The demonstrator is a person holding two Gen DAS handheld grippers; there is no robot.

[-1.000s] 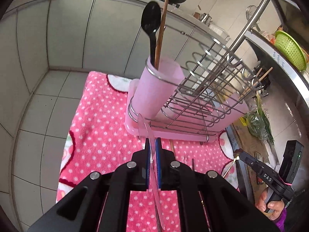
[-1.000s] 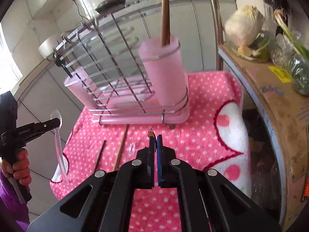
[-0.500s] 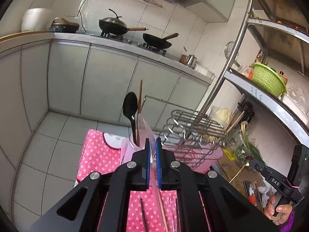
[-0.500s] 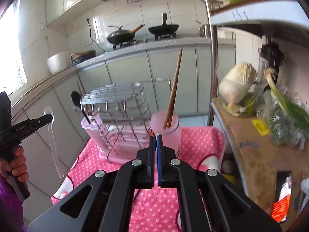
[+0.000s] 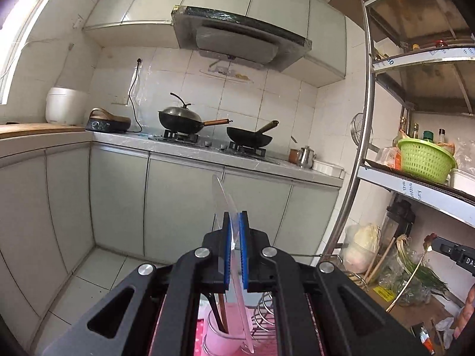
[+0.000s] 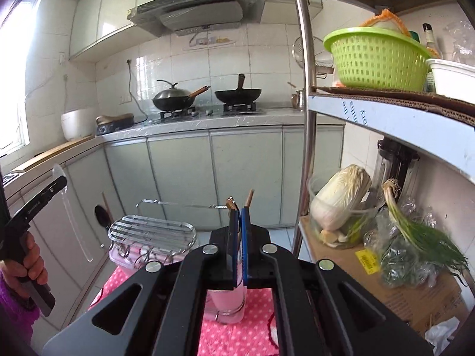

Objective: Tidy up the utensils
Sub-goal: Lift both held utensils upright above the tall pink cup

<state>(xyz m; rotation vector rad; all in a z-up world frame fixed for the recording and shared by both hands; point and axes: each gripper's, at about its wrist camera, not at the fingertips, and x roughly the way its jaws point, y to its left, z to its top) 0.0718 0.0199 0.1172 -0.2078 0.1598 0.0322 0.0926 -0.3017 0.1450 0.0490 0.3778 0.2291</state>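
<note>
A clear spoon is clamped between the blue pads of the left gripper, bowl up, handle hanging down toward the pink cup. That cup holds a black spoon and a chopstick, beside the wire rack on the pink dotted cloth. The right gripper is closed on a thin brown-tipped utensil, probably a small metal spoon.
</note>
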